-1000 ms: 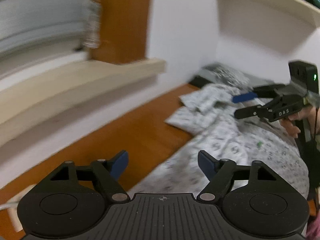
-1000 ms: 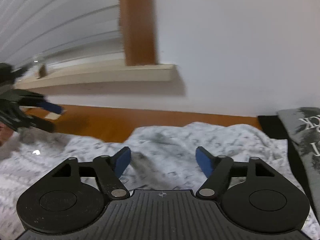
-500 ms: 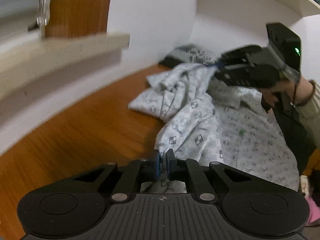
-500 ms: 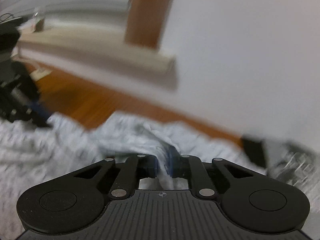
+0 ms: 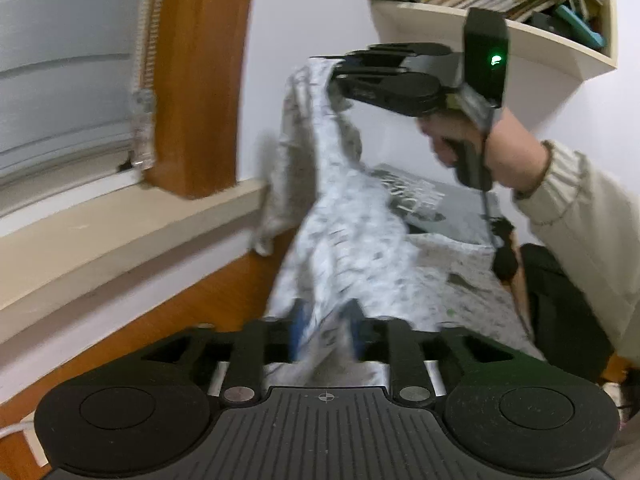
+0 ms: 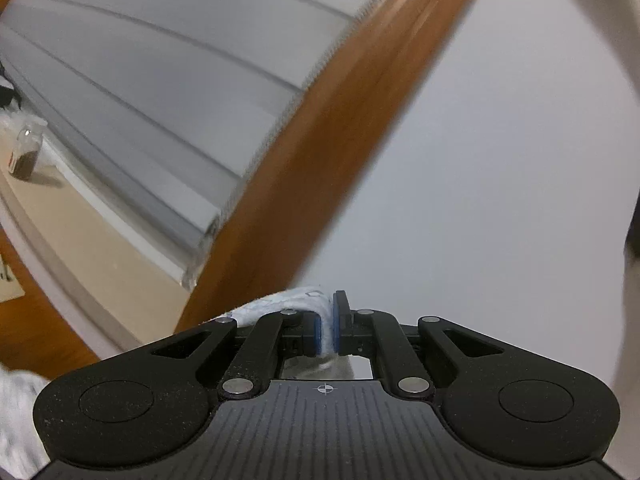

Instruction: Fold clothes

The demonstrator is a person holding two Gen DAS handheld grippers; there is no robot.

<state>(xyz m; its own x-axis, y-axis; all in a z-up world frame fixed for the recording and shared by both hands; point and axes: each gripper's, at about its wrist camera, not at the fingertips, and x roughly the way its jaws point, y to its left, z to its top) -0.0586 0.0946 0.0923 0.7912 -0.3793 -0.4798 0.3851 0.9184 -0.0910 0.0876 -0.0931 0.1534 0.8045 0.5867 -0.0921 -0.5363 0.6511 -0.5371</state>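
Note:
A white patterned garment [image 5: 344,232] hangs stretched between both grippers above the wooden table [image 5: 192,312]; more of it lies crumpled on the table at the right. My right gripper [image 5: 334,68] is raised high near the wall, shut on the garment's upper edge. In the right wrist view its pads pinch a white fold [image 6: 288,300] at the gripper [image 6: 329,328]. My left gripper [image 5: 326,336] sits lower, and its jaws are opening. The cloth still runs between the blue pads [image 5: 298,332], which stand apart, and blur hides any contact.
A beige window sill [image 5: 100,232] and wooden frame [image 5: 200,80] run along the left. A bookshelf [image 5: 500,28] hangs above the right gripper. A dark printed garment [image 5: 412,196] lies at the back. A person's sleeve [image 5: 580,200] fills the right. A small jar [image 6: 26,152] stands on the sill.
Both grippers closed on the garment. The right one then rose and rolled, lifting the cloth off the table. The left jaws, shut half a second ago, have parted again.

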